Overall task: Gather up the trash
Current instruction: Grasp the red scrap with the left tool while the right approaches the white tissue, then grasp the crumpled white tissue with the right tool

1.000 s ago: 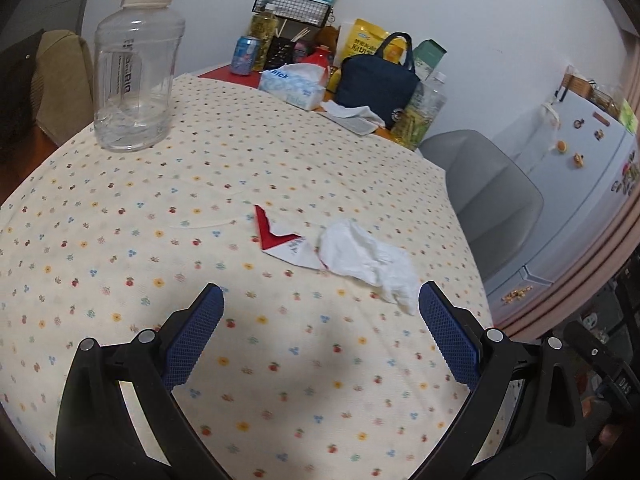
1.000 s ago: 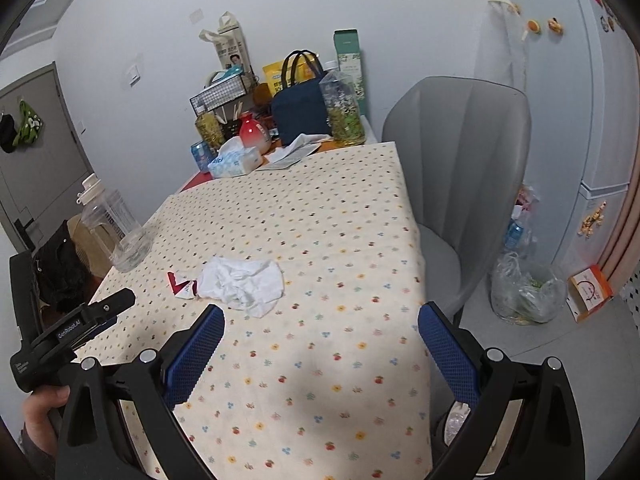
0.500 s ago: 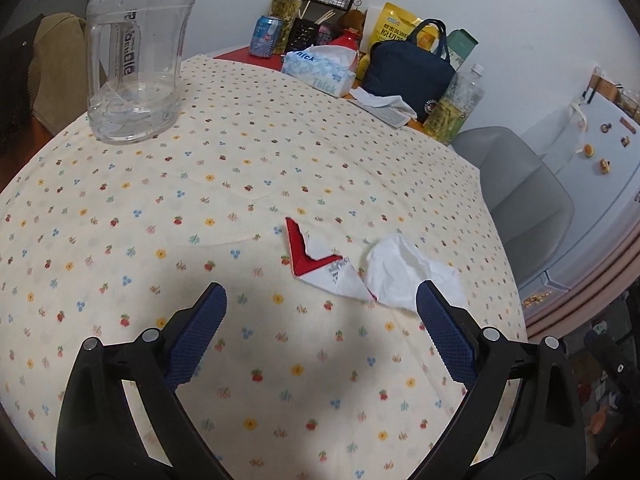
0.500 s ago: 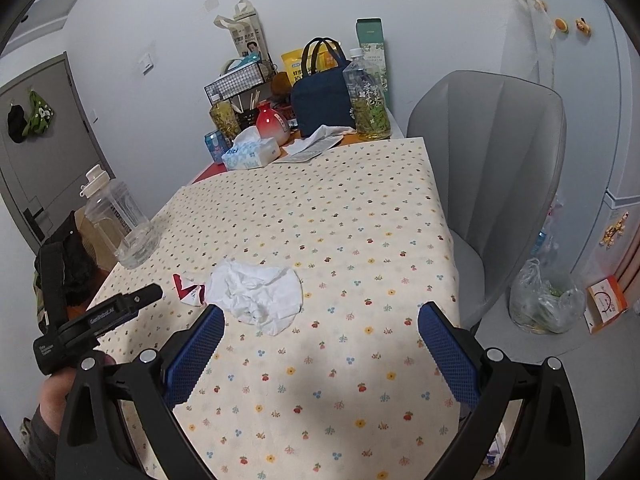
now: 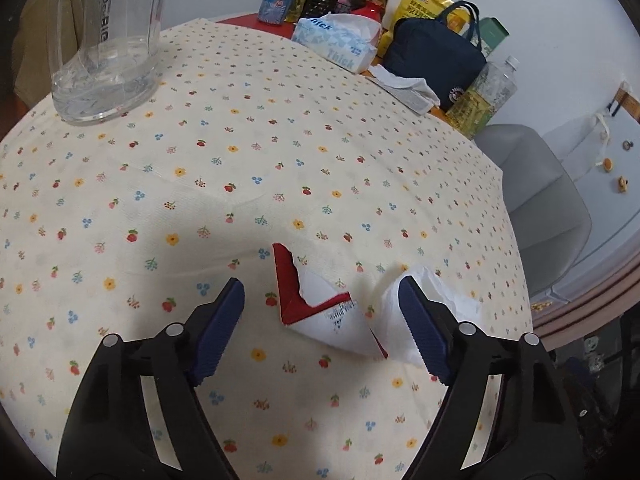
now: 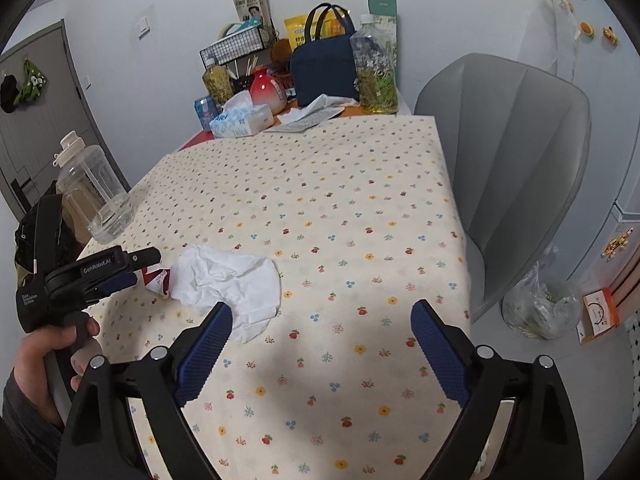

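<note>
A torn red and white wrapper [image 5: 320, 306] lies on the flowered tablecloth [image 5: 240, 160], with a crumpled white tissue [image 5: 436, 300] right beside it. My left gripper [image 5: 322, 320] is open, low over the cloth, with the wrapper between its blue pads and the tissue partly behind the right pad. In the right wrist view the tissue [image 6: 226, 280] lies ahead and left of my open right gripper [image 6: 322, 338], the wrapper [image 6: 156, 280] peeks out beside it, and the left gripper [image 6: 120, 276] reaches in from the left.
A clear water jug [image 5: 104, 40] stands at the table's far left. Tissue box [image 5: 336, 42], navy bag [image 5: 436, 58], bottles and a can crowd the far end. A grey chair [image 6: 516, 168] stands at the right side, with a plastic bag [image 6: 540, 308] on the floor.
My left gripper has moved forward and down until the wrapper sits between its pads. My right gripper has moved closer to the table and the tissue. Both stay open.
</note>
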